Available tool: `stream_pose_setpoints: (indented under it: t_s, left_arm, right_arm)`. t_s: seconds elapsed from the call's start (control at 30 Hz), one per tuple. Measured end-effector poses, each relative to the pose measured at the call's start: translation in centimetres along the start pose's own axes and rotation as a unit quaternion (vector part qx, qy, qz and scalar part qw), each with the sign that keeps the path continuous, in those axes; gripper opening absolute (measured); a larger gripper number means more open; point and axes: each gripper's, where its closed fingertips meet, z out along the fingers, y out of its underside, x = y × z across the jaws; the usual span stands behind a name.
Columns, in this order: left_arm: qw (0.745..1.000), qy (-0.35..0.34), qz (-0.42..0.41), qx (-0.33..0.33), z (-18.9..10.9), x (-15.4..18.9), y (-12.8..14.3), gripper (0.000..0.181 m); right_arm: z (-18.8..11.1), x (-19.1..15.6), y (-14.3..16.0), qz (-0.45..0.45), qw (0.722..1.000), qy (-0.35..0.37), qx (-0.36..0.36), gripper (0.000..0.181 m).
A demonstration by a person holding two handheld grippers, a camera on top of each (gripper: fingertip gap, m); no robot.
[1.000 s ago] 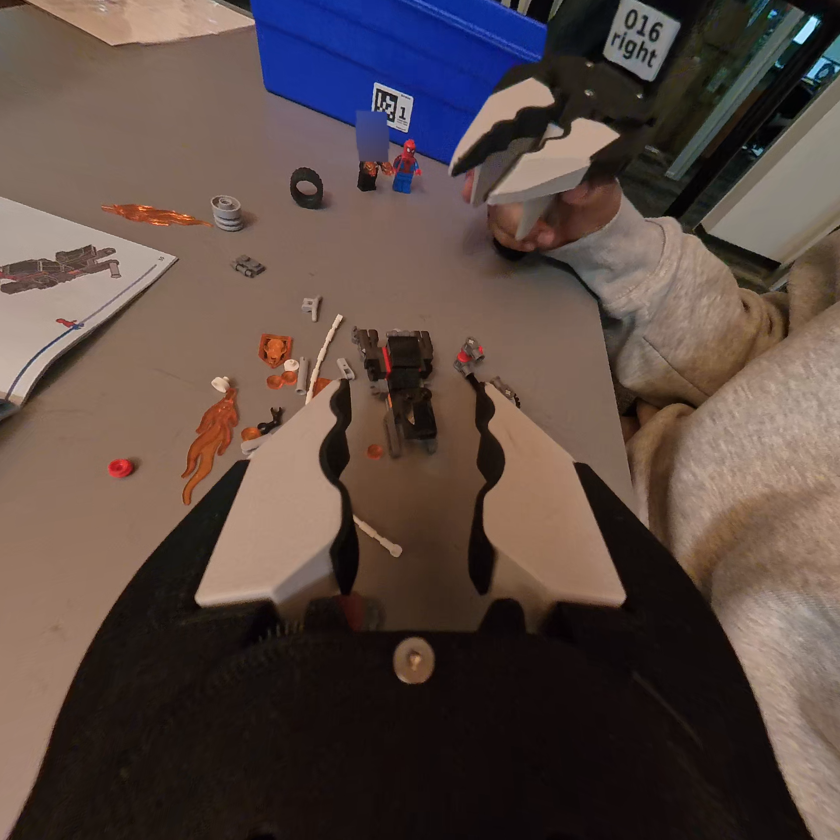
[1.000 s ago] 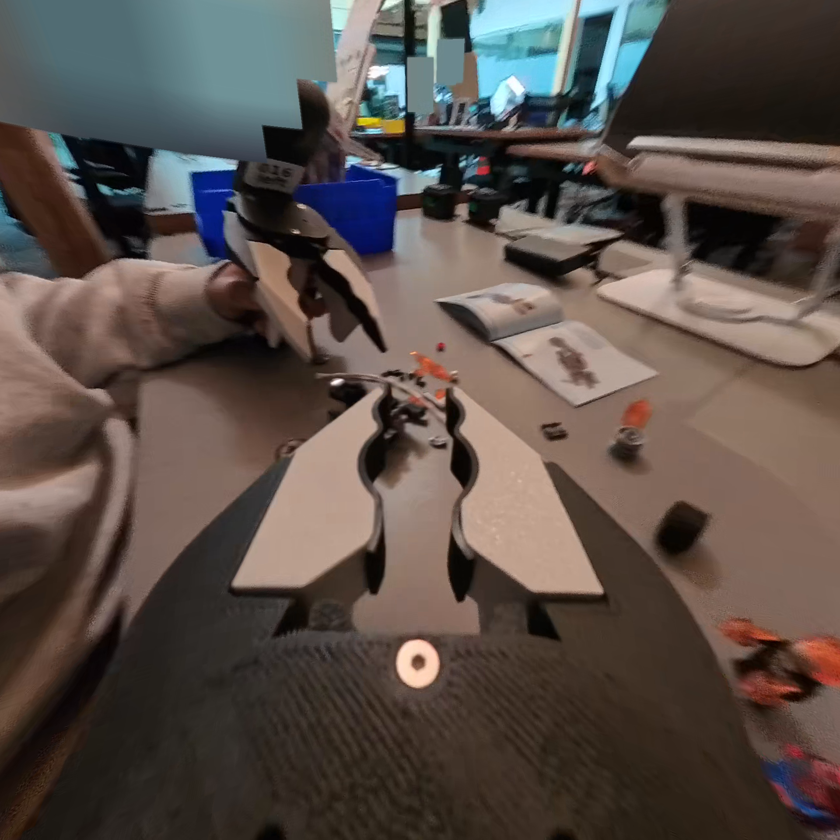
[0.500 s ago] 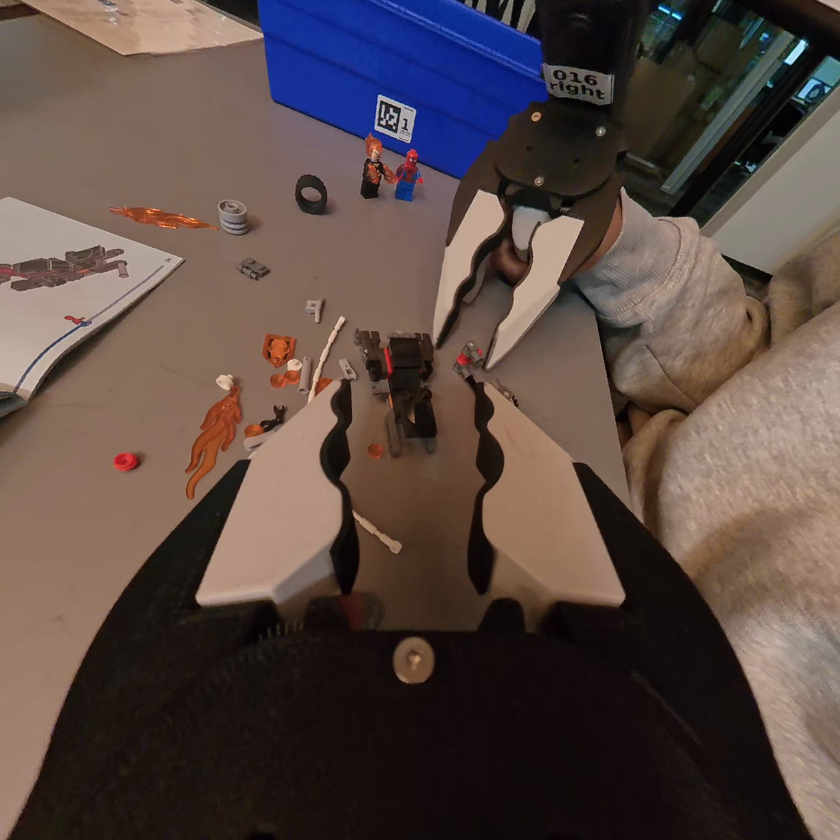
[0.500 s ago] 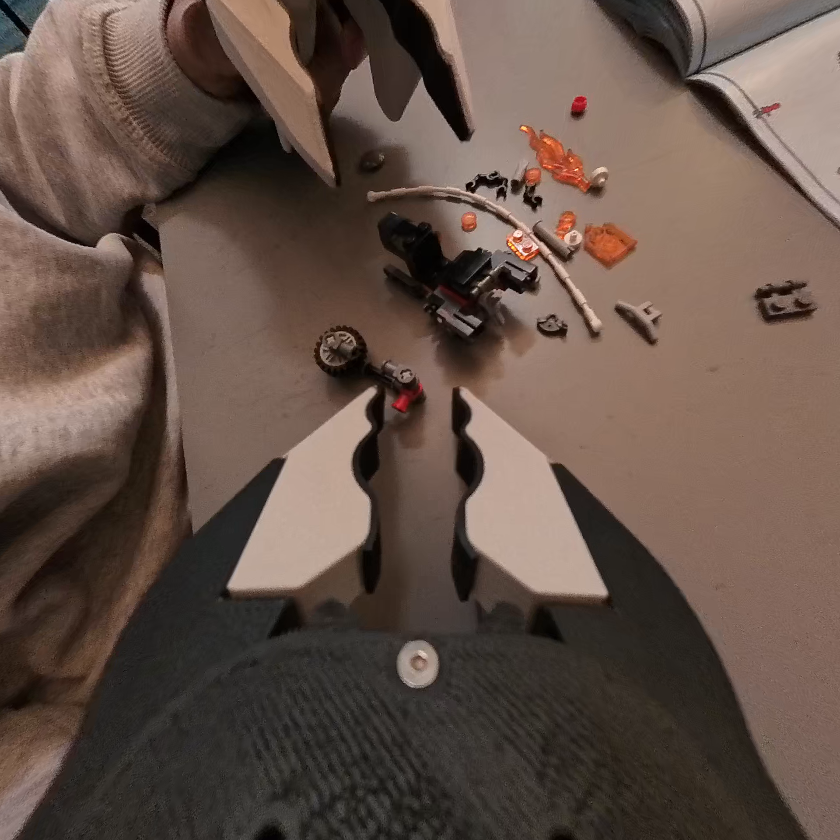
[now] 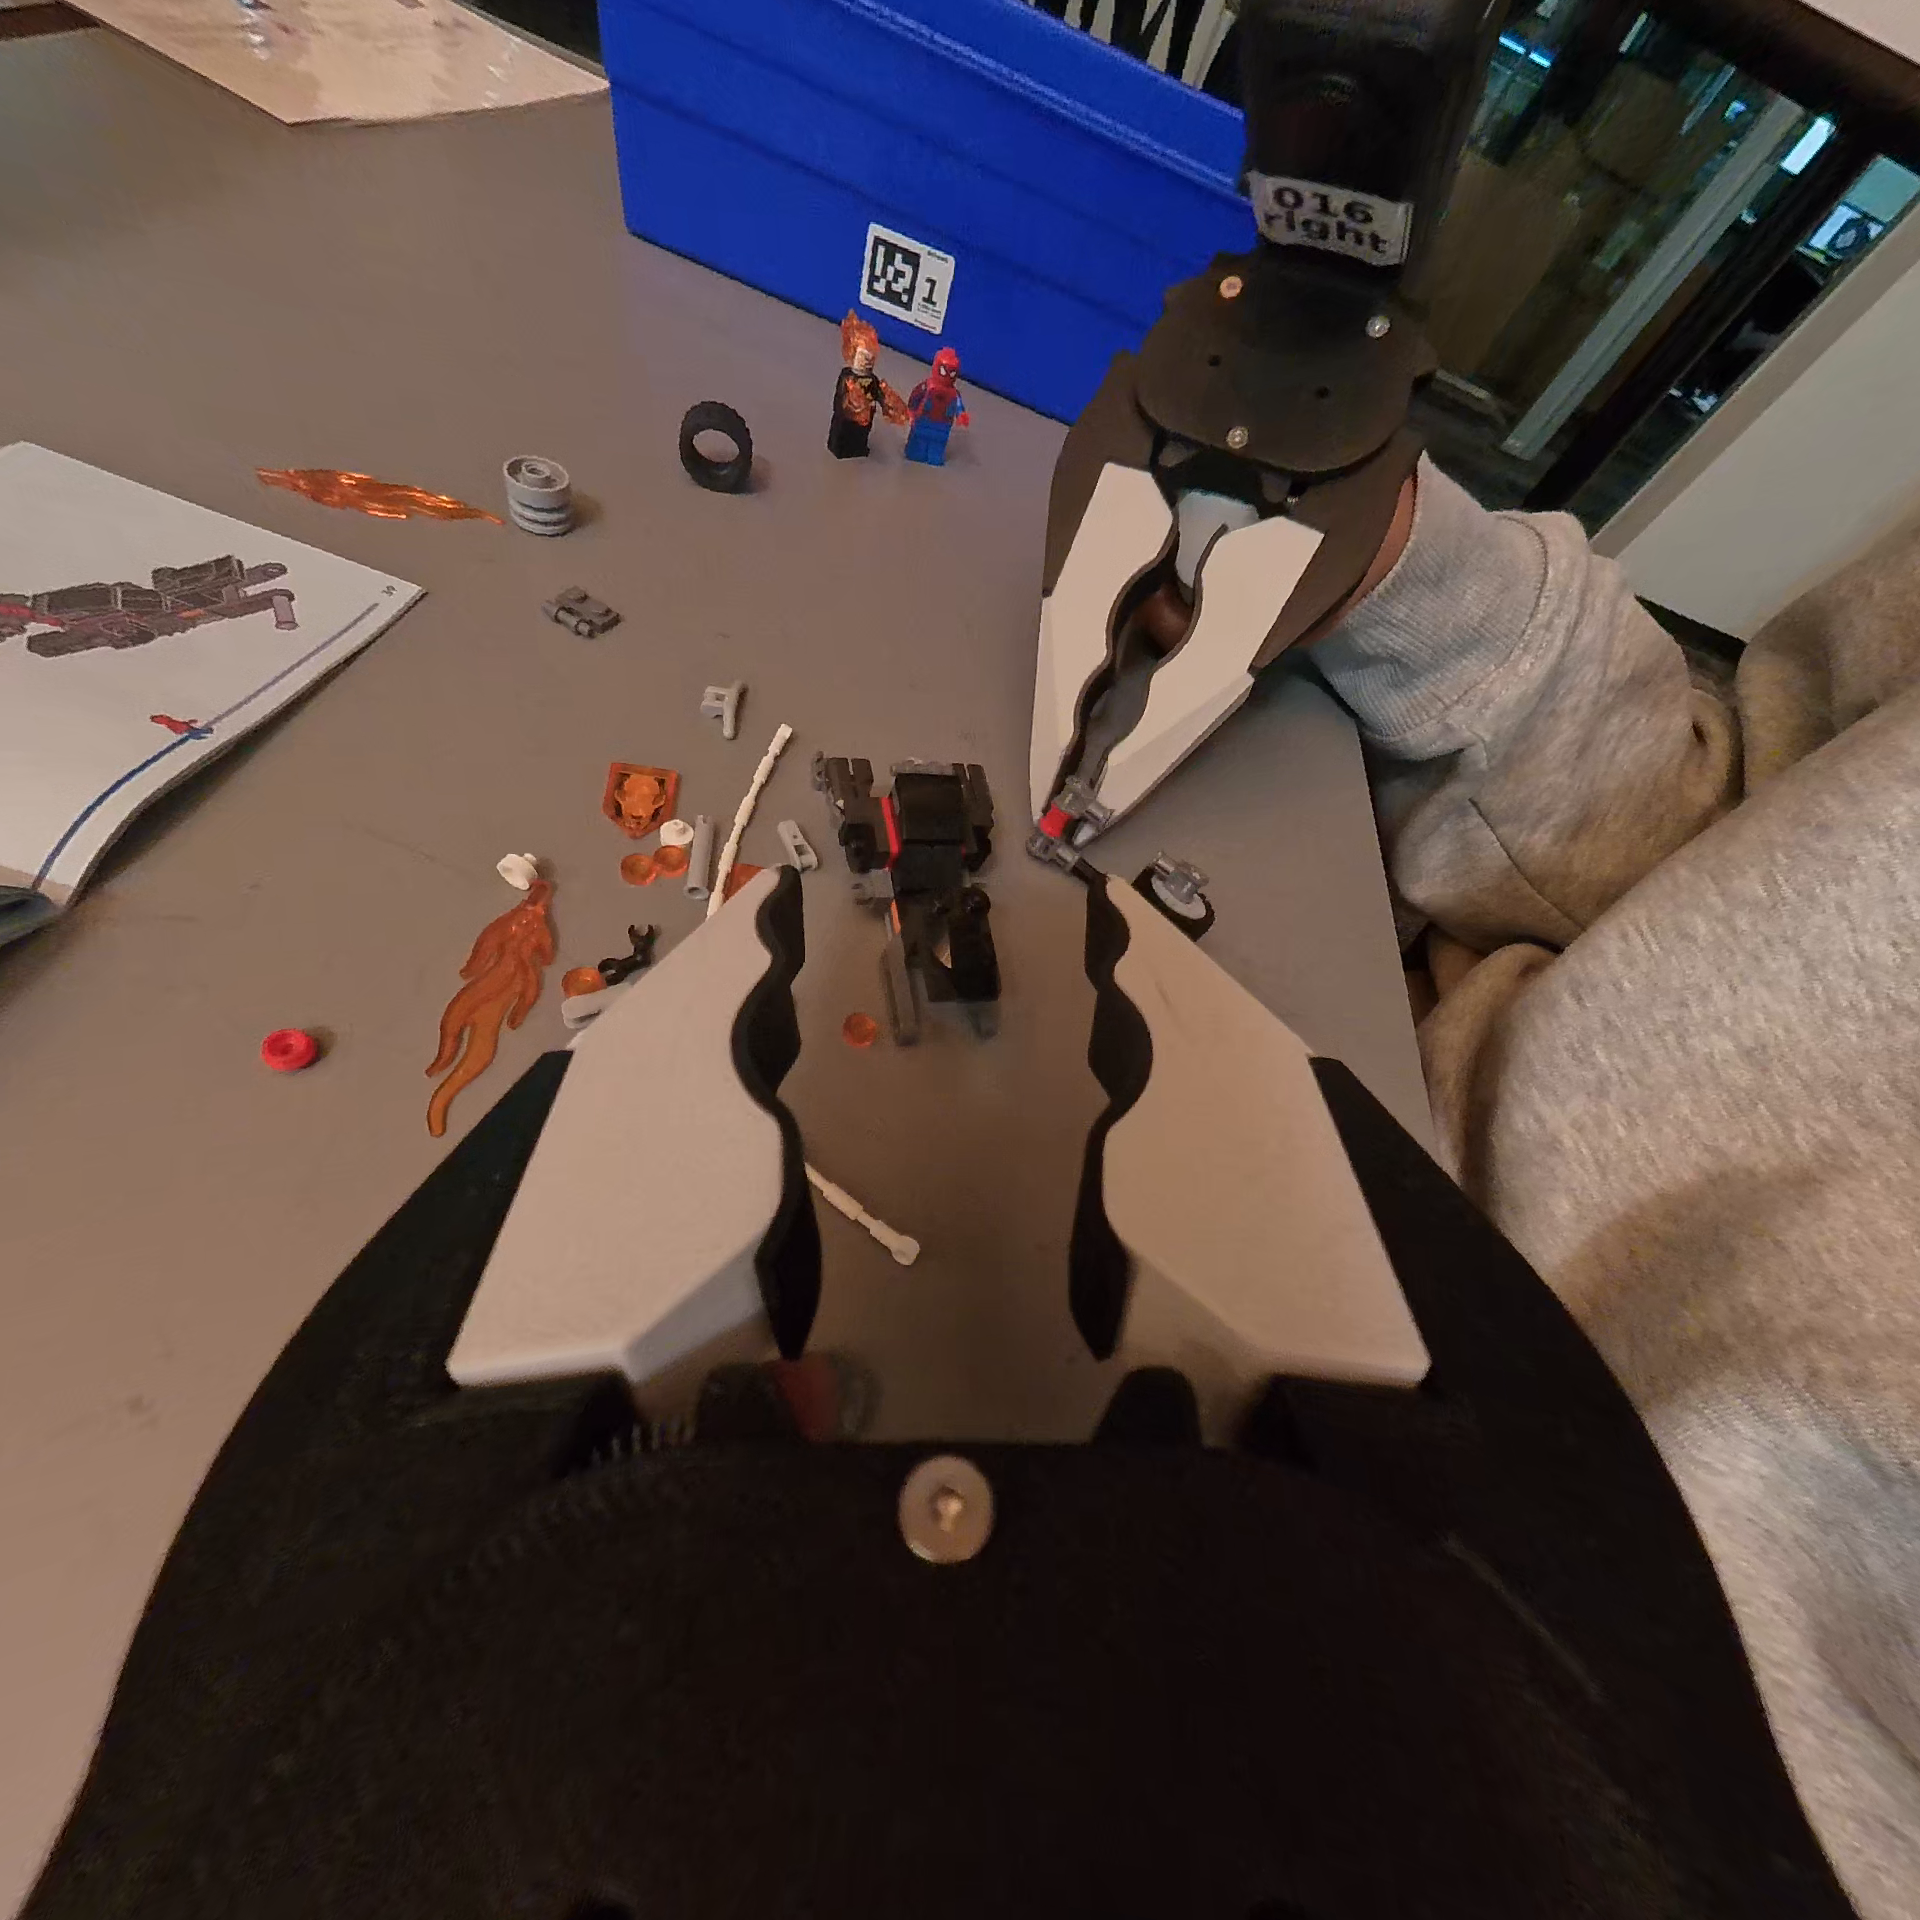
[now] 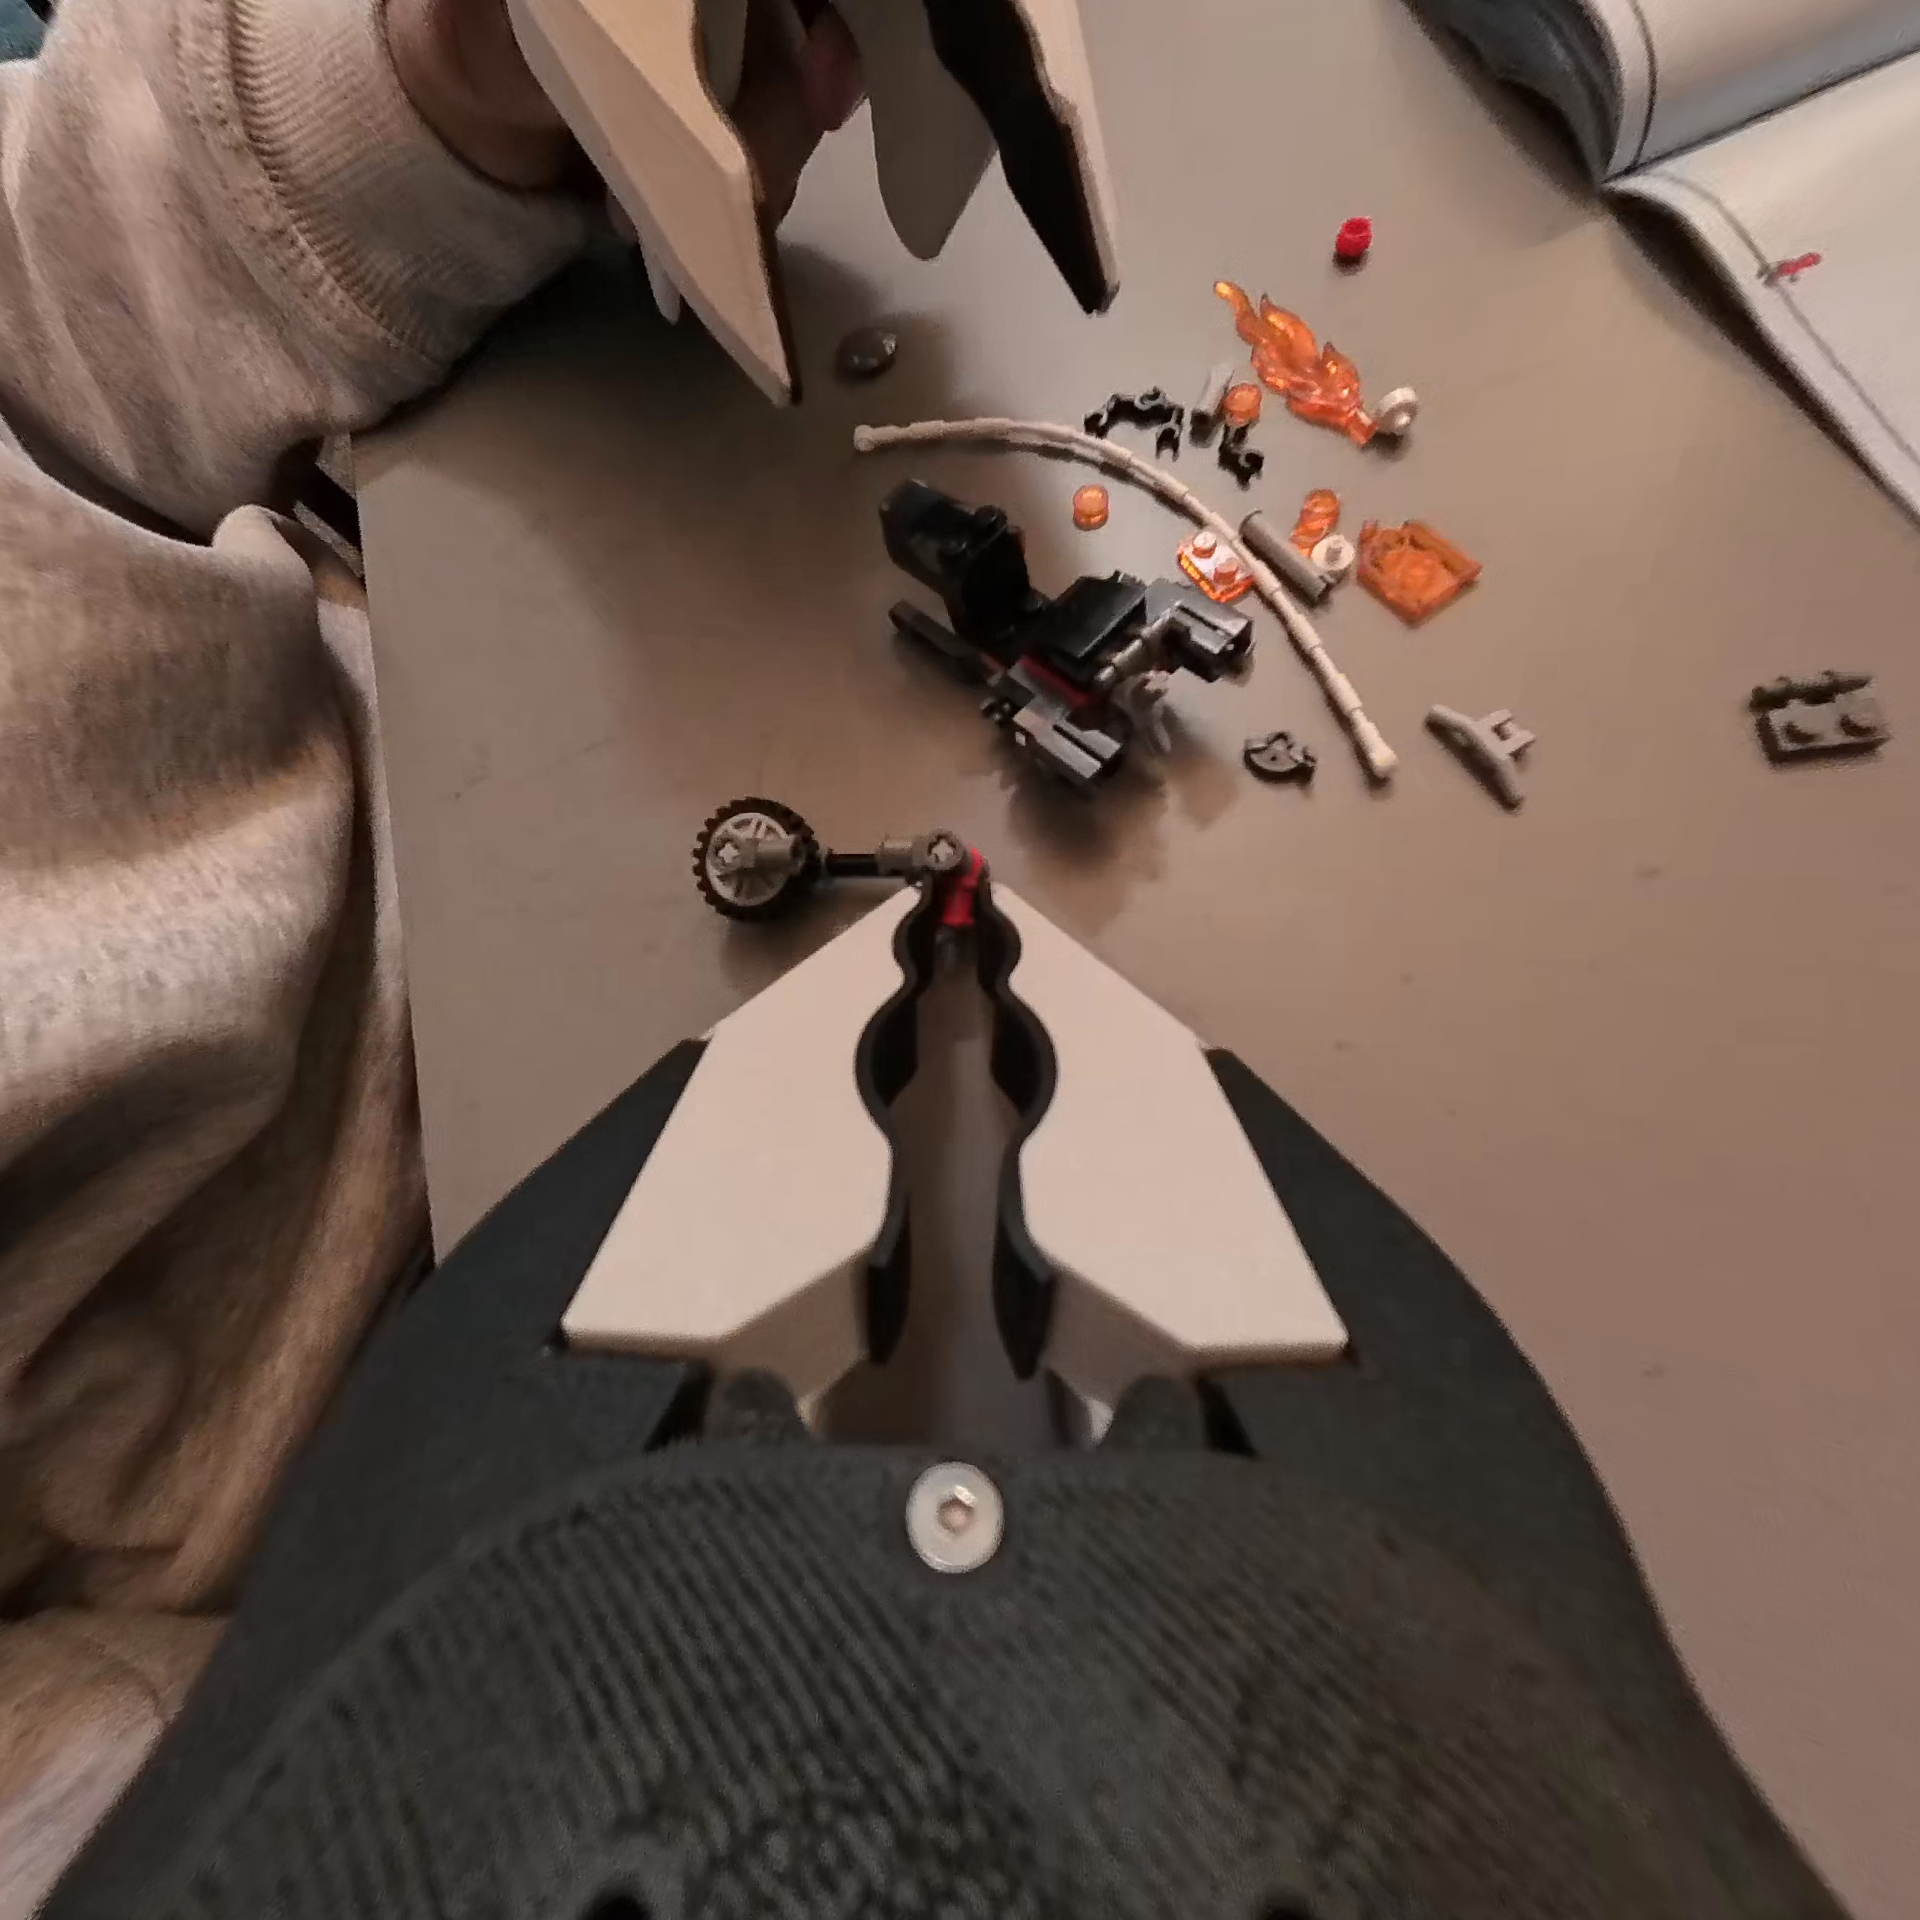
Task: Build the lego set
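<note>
A half-built black motorcycle body (image 5: 925,831) lies on the grey table, also in the right wrist view (image 6: 1070,634). My left gripper (image 5: 943,883) is open and empty, hovering just in front of the body; it shows at the top of the right wrist view (image 6: 935,343). My right gripper (image 6: 951,904) is shut on the red end of a small wheel-and-axle assembly (image 6: 750,857), which rests on the table right of the body. In the left wrist view the right gripper (image 5: 1065,821) points down at that piece, its wheel (image 5: 1179,896) near the table edge.
Loose parts lie left of the body: orange flame pieces (image 5: 494,987), a white bone rod (image 5: 753,800), a red stud (image 5: 289,1049), a tyre (image 5: 715,447), a grey hub (image 5: 538,497). Two minifigures (image 5: 899,400) stand before a blue bin (image 5: 883,135). An instruction booklet (image 5: 156,665) lies at left. The table edge runs at right by a grey sleeve (image 5: 1507,707). The grippers' ends are close to 9 cm from one another.
My right gripper has come down from a raised pose to the table and shut on the red end of the wheel assembly. My left gripper has stayed open in place.
</note>
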Motion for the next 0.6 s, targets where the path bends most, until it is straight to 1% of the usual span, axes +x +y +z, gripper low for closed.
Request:
stream_pose_setpoints:
  t_s: [0.1,0.17,0.23,0.33,0.4,0.5,0.6]
  left_arm:
    - [1.000,0.001,0.000,0.001,0.0,0.0,0.0,0.053]
    - [1.000,0.002,-0.002,0.004,-0.1,0.0,-0.1,0.053]
    - [1.000,0.003,-0.006,0.010,-0.2,-0.1,-0.2,0.053]
    - [1.000,0.007,-0.014,0.024,-0.5,-0.1,-0.5,0.054]
    - [0.999,0.009,-0.019,0.032,-0.7,-0.2,-0.7,0.053]
    - [0.999,0.008,-0.021,0.039,-0.8,-0.3,-0.9,0.050]
    - [0.999,0.007,-0.024,0.045,-0.8,-0.3,-1.0,0.051]
  right_arm:
    - [-0.4,-0.1,-1.2,-0.011,0.999,0.001,0.036,0.005]
    - [-0.9,0.0,-2.5,-0.023,0.997,0.006,0.075,0.005]
    - [-1.6,0.1,-4.1,-0.038,0.991,0.015,0.130,0.005]
    - [-3.0,0.3,-6.6,-0.064,0.973,0.042,0.218,0.004]
    - [-3.7,1.0,-7.2,-0.084,0.963,0.084,0.242,0.004]
    - [-4.4,2.6,-7.4,-0.115,0.948,0.171,0.241,0.004]
    - [-5.6,3.8,-7.9,-0.145,0.924,0.252,0.248,0.005]
